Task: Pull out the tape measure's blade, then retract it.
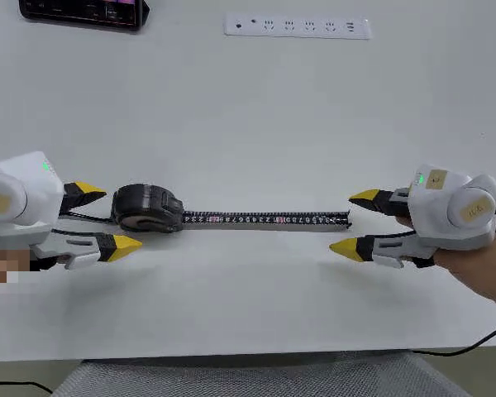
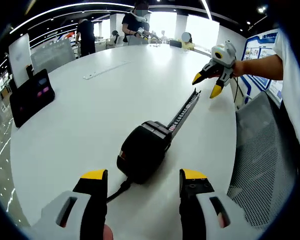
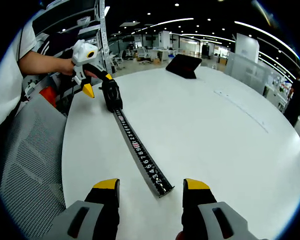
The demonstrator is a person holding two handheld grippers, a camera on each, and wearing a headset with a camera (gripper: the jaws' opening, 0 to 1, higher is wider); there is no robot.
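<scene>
Tape measure (image 1: 147, 208) was seen lying on the white table (image 1: 248, 107), dark case toward the left, blade (image 1: 264, 219) pulled out flat along the tabletop toward the right. Printed numbers were visible along the blade. In the head view the left gripper (image 1: 116, 218) was held at the case, jaws spread wide, yellow tips to either side of the case's rear end; no clamping was seen. The right gripper (image 1: 347, 222) was held at the blade's free end, jaws also spread wide, the end hook lying between the two tips; contact could not be told.

In the left gripper view the case (image 2: 144, 150) was seen just ahead of the open left gripper (image 2: 144, 176), with a black cord (image 2: 121, 187) trailing back between the jaws. The blade (image 2: 185, 111) ran away toward the right gripper (image 2: 205, 86), which was seen open.

In the right gripper view the blade (image 3: 140, 150) ended just ahead of the open right gripper (image 3: 151, 184); the case (image 3: 111, 95) was at the far end beside the left gripper (image 3: 97, 84).

A white power strip (image 1: 298, 26) and a dark tablet (image 1: 83, 10) were noted at the table's far edge, well apart from the tape measure.
</scene>
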